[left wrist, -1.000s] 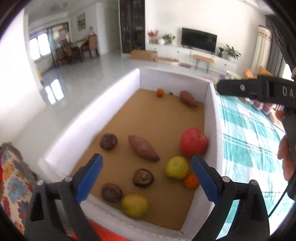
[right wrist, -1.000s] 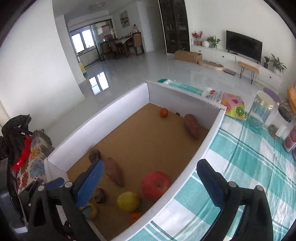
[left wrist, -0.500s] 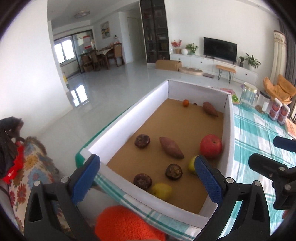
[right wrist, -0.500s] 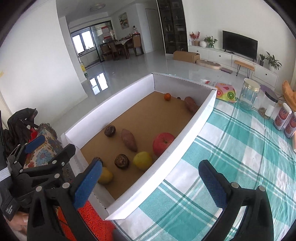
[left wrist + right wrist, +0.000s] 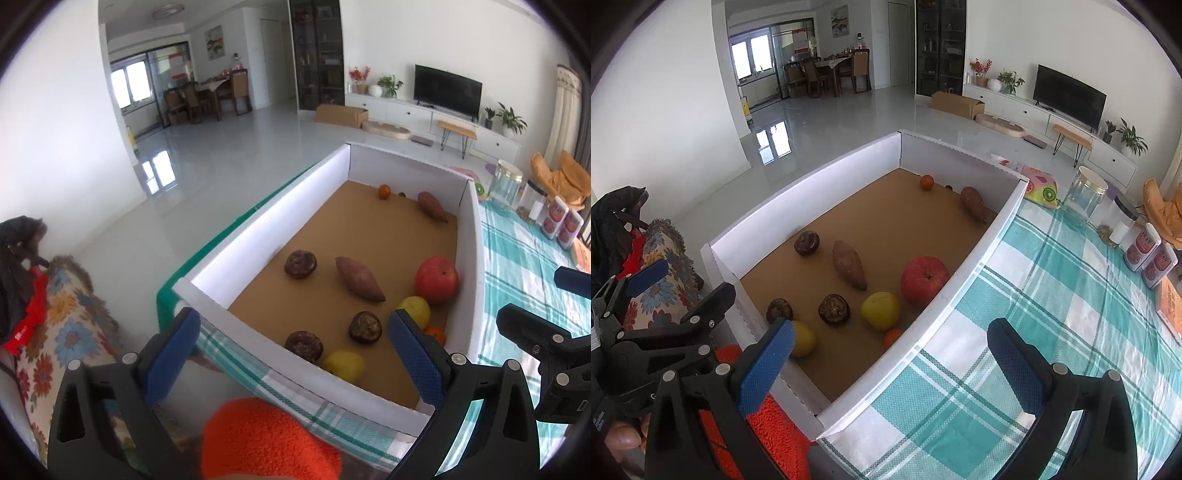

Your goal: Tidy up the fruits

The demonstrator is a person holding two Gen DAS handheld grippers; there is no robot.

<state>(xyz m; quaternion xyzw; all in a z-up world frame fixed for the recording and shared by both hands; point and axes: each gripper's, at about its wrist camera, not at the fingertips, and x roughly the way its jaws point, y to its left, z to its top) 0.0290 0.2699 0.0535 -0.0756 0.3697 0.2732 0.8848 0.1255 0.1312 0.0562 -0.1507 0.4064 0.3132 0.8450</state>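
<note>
A white-walled box (image 5: 266, 236) with a brown floor holds the produce. Inside lie a red apple (image 5: 436, 280), two yellow fruits (image 5: 414, 312) (image 5: 344, 365), a small orange (image 5: 435, 333), several dark brown fruits such as the one at mid-left (image 5: 300, 263), and a sweet potato (image 5: 359, 279). At the far end lie another orange (image 5: 384, 191) and another sweet potato (image 5: 432, 206). My left gripper (image 5: 291, 358) is open and empty over the box's near wall. My right gripper (image 5: 890, 373) is open and empty over the box's right near corner; the apple (image 5: 923, 281) lies ahead of it.
A teal checked tablecloth (image 5: 1071, 314) covers the table right of the box, with a glass jar (image 5: 1086, 195), canisters (image 5: 1148, 251) and a fruit-print pouch (image 5: 1039, 188). An orange fuzzy item (image 5: 266, 439) lies below the box's near wall. A floral cushion (image 5: 70, 325) is at left.
Both grippers have pulled back and up from the box, so more of it shows. The fruits have not moved. Both grippers stayed open.
</note>
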